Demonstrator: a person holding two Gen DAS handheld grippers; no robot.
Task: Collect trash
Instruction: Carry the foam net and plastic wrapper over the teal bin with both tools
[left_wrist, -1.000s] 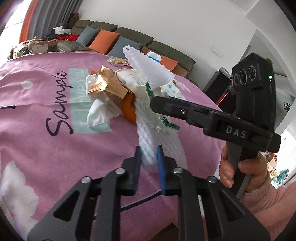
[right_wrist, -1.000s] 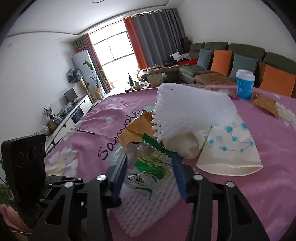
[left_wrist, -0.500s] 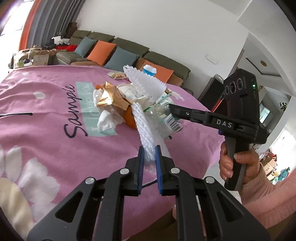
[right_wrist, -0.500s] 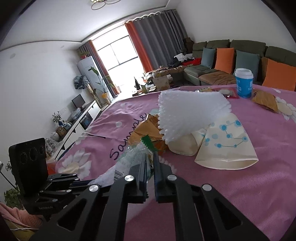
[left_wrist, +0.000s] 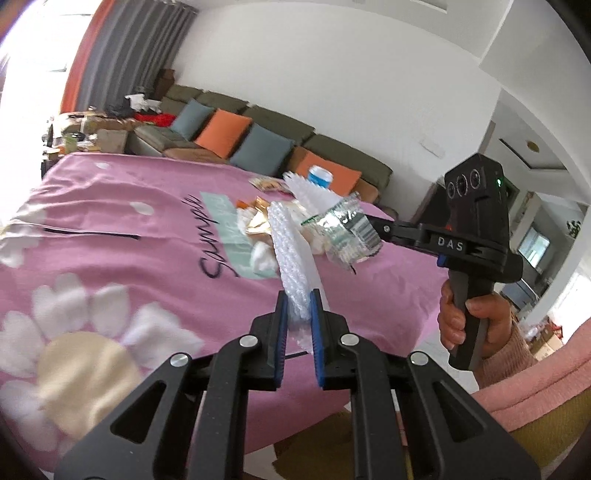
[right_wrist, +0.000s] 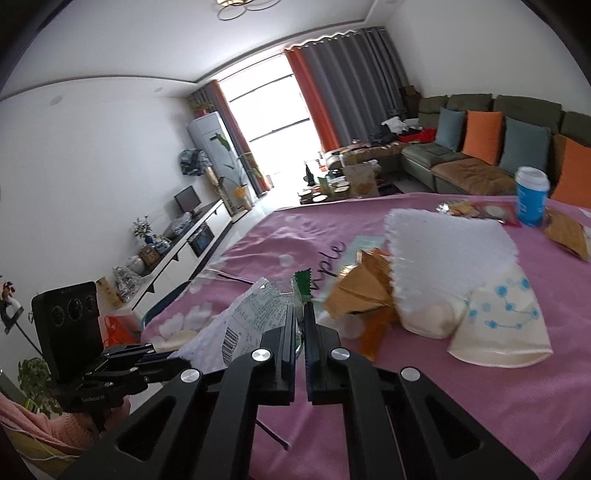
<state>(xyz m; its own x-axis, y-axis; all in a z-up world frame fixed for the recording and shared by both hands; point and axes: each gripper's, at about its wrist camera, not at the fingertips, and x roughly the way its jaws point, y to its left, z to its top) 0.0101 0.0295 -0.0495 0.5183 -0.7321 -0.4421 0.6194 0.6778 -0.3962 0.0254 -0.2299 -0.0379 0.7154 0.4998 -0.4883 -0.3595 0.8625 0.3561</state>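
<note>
My left gripper (left_wrist: 299, 314) is shut on the end of a white foam net sleeve (left_wrist: 291, 251), which sticks up and forward over the pink tablecloth (left_wrist: 129, 266). My right gripper (right_wrist: 300, 314) is shut on a crumpled clear plastic wrapper (right_wrist: 251, 317) with a barcode and a green serrated edge; in the left wrist view that wrapper (left_wrist: 343, 229) hangs from its tips, lifted off the cloth. The trash pile behind holds a gold wrapper (right_wrist: 362, 288), a white foam sheet (right_wrist: 443, 251) and crushed paper cups (right_wrist: 502, 325).
A blue paper cup (right_wrist: 530, 199) and a snack packet (right_wrist: 469, 210) stand at the far side of the table. A person's hand (left_wrist: 476, 325) in a pink sleeve grips the right tool's handle. A sofa (right_wrist: 480, 155) with cushions lies beyond the table; the near table edge is just below both grippers.
The right gripper closed on the clear wrapper and lifted it off the pile. The left gripper drew back toward the table's near edge, pulling the foam sleeve away from the pile.
</note>
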